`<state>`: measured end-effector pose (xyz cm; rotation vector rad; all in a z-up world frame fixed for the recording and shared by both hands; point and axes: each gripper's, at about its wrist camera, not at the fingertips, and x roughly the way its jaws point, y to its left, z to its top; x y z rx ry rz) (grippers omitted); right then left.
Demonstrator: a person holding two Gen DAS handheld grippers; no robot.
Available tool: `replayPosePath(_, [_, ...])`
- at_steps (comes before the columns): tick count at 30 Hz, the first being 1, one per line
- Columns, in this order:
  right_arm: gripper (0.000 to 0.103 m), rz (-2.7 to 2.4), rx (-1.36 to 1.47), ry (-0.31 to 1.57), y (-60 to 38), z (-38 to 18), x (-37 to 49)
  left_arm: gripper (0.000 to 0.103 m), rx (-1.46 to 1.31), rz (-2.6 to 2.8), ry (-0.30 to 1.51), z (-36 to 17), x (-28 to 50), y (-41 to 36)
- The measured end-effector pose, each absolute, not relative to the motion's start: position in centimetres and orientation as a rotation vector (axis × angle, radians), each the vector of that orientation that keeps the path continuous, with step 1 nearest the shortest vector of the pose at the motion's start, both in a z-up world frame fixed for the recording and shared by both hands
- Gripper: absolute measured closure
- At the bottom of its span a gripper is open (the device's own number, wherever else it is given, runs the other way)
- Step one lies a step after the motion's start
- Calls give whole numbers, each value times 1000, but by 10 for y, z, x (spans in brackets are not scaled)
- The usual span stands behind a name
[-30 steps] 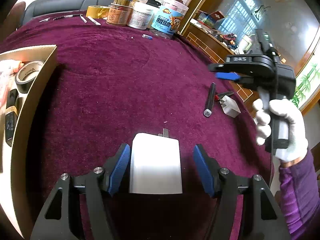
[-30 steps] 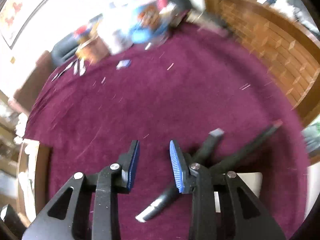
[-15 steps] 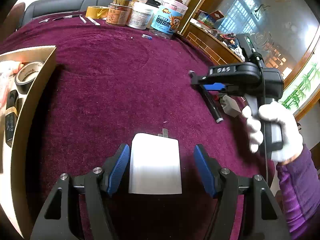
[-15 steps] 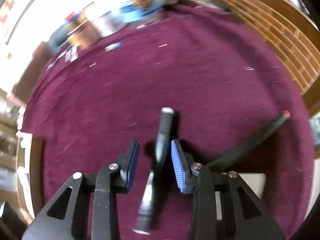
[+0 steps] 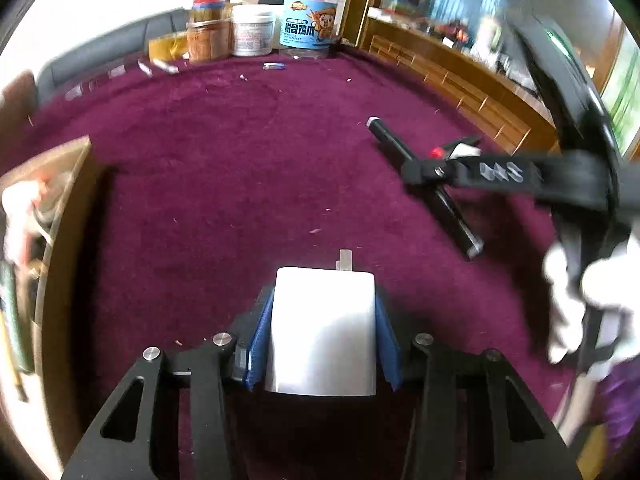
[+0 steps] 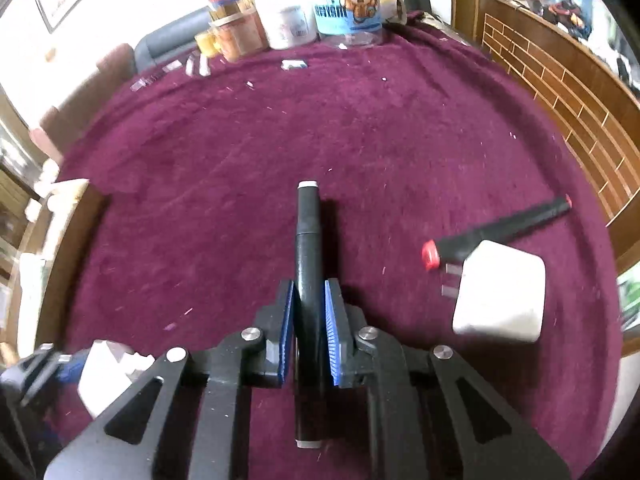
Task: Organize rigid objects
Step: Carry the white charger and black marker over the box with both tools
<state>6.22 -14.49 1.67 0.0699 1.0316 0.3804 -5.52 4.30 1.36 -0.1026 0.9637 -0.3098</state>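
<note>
With your left gripper pinching the charger right of the box and your right gripper clamped mid-length on the marker farther right, the marker could pivot and slip if you swing fast.
</note>
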Motion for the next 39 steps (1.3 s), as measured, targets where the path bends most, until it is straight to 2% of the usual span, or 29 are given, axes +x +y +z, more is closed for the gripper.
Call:
replayPosePath(7, [91,496,198,942,-147,50,28,62,-259,-356,868,39,-89,84])
replayPosePath(12, [91,633,227,912,-111,69,13,62,-384,-356,734,82,-128,139])
replayPosePath(17, [90,819,220,914,-51,87,-4,62,-399,-240,667,104,-156,207])
replayPosePath(25, [90,1020,225,1033,50,65,-21,62,-480,-49,780,66,-172,287])
replayPosePath(31, [90,1078,180,1144,106,35,-39,62,-517,-25,859,39,-169,292])
replayPosePath(39, [90,1011,99,1196,136,14,-43,62,-459,50,922,23,-156,287])
